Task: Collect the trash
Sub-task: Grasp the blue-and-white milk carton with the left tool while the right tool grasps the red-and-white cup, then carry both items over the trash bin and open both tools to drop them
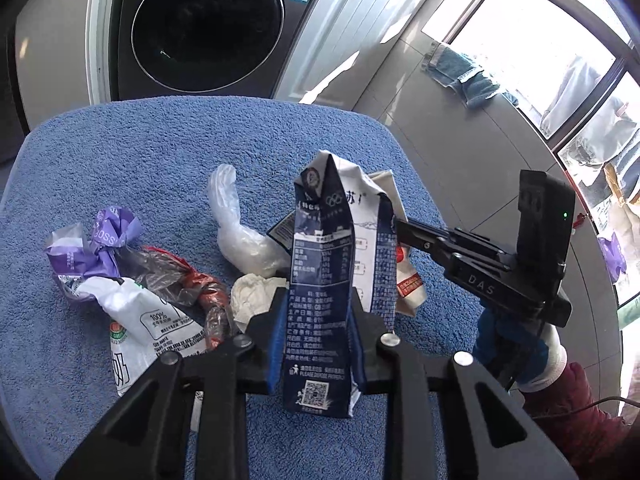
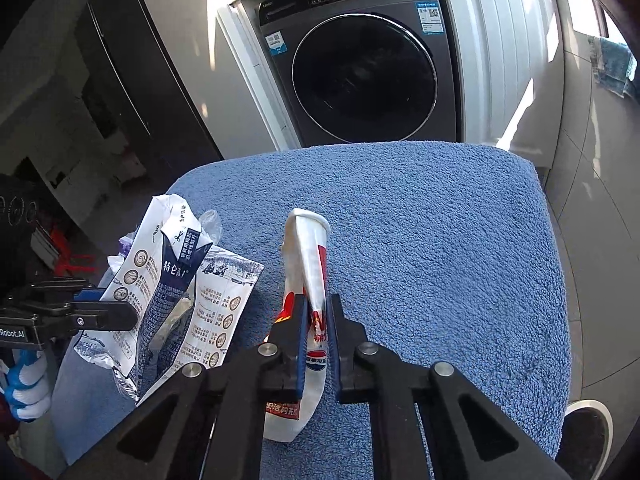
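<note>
Scattered on the blue towel: purple wrapper, white pouch, clear bag, crumpled tissue, crowding the left side. Behind, a washing machine. Pinched upright in the left gripper, a flattened milk carton, long axis vertical. Clamped in the right gripper, a squashed paper cup, rim up and away.

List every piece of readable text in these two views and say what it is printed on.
"DAS": right gripper body.
"Robot.AI": left gripper body.
"Haier": washing machine.
"BOSS": purple wrapper.
"100%": white bag.
"PLEASE DISPOSE PROPERLY": milk carton.
"特仑苏": the carton's other face.
Paper cup lettering, machine stickers and panel, carton fine print: too small.
</note>
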`<state>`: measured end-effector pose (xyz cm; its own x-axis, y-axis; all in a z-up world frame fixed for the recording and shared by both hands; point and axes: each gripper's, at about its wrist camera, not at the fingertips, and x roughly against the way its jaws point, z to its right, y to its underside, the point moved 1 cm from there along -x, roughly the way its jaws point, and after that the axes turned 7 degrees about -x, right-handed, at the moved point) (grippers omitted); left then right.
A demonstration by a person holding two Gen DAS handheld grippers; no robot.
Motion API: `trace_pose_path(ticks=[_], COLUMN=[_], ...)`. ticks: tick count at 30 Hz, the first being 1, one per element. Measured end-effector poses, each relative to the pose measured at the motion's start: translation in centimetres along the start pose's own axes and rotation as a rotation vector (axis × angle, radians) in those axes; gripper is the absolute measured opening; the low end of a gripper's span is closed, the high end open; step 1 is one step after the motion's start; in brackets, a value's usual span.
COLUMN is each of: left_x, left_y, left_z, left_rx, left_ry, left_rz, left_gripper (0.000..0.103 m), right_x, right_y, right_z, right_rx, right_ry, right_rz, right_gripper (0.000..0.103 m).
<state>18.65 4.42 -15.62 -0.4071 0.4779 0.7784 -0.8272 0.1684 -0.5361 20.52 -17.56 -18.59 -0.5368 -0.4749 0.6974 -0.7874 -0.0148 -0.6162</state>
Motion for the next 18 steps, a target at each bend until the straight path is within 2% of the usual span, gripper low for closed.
trace_pose_path(ticks=[6, 18], left_x=[3.4, 14.0], left_y=[0.5, 1.7], left_z=[0.1, 0.8], left_rx=[0.009, 0.012], left_ry=[-0.022, -0.138], left_rz=[0.06, 0.254], left_gripper=[0.025, 0.025], right_x=[3.8, 13.1], right_y=[0.7, 1.7], right_z=[-0.8, -4.5], right_rx=[0.021, 0.081], right_ry=[0.025, 0.054], right_rz=[0.055, 0.204], right_gripper=[0.009, 0.009])
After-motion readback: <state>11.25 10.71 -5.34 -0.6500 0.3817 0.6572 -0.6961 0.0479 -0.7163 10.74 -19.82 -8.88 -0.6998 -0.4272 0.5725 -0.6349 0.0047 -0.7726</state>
